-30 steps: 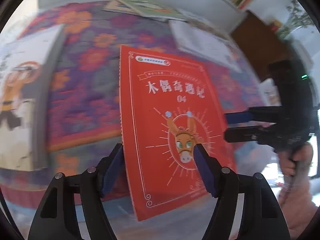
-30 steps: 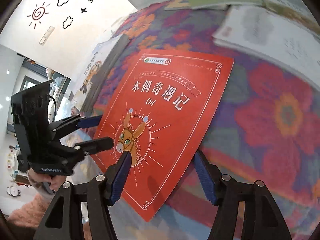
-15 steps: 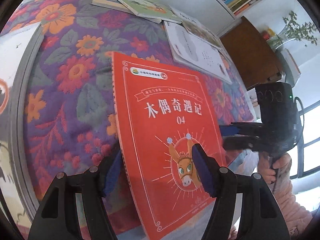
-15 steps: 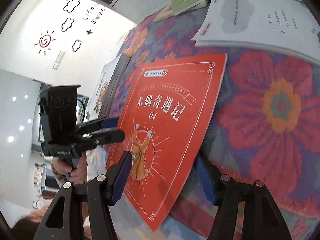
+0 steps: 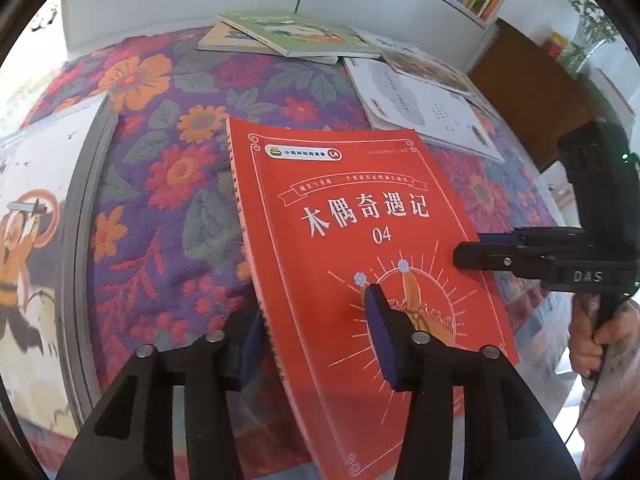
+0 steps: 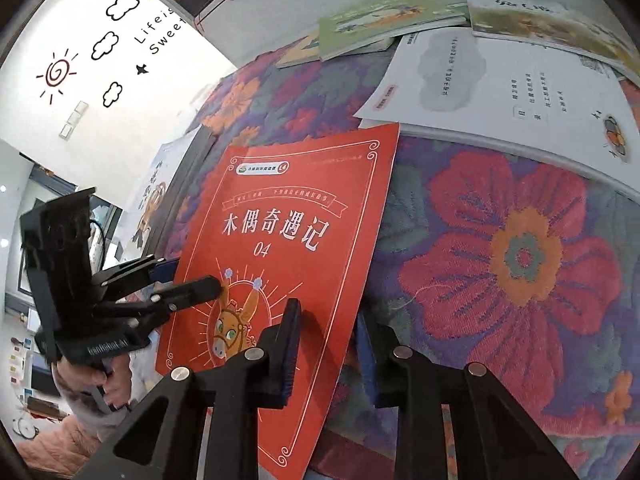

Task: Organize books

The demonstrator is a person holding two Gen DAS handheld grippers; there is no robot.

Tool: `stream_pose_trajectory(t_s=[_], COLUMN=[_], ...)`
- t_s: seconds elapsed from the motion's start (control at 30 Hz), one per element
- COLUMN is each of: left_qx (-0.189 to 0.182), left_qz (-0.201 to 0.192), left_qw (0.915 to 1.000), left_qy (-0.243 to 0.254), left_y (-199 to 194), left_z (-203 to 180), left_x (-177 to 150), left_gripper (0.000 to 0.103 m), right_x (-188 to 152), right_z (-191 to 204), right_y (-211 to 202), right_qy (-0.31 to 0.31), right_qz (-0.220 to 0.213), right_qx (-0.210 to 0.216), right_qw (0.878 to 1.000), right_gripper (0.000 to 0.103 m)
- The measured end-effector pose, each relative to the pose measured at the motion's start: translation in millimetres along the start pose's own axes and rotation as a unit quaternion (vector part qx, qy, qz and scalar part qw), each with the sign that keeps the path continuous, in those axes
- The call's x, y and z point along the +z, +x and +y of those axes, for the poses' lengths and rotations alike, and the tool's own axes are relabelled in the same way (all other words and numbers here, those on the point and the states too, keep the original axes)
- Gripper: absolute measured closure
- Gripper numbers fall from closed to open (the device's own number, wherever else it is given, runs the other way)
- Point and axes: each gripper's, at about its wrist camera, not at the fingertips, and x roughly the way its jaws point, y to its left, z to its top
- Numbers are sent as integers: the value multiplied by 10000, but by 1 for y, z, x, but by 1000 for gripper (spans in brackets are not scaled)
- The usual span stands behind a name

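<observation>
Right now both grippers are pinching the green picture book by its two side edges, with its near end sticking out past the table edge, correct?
Not the green one. Both wrist views show the left gripper and right gripper, whose jaws have just been closing, pinching the red paperback book with the donkey cover. The green picture book lies untouched at the far side.

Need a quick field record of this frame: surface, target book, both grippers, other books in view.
surface: flowered cloth
target: red book, front cover up, near edge overhanging the cloth
left gripper: jaws just closing, one finger on the cover, the other under the spine edge
right gripper: jaws just closing, astride the book's opposite long edge
other books: green book at the far side; white book beyond the red one; large picture book beside it
</observation>
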Motion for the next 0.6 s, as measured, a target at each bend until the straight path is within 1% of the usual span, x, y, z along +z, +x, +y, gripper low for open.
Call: stream_pose_trajectory(t_s=[0.07,0.2,0.27,0.4,0.6], left_qx=[31,-150,-126,-39,-68], left_qz=[16,74,58,-18,-190], left_qw=[10000,9996,9997,9999,9998], left_qy=[-55,-210,-217,-116,-45], left_y=[-1,-4,-6,-13,-34], left_z=[1,8,7,2,4], left_x=[2,3,2,2,5], left_gripper=[58,58,58,58,58], right_x=[-1,-9,-12,-13,-9], right_z=[-2,0,7,25,41], right_y=[-3,-14,-19,-30,-41], right_qy=[122,161,72,-105,-208], right_qz=[21,56,33,-176,-297], right_qx=[68,232,206,129,124], right_qw=[9999,9996,9998,9997,9993], right_gripper=[76,76,76,76,76])
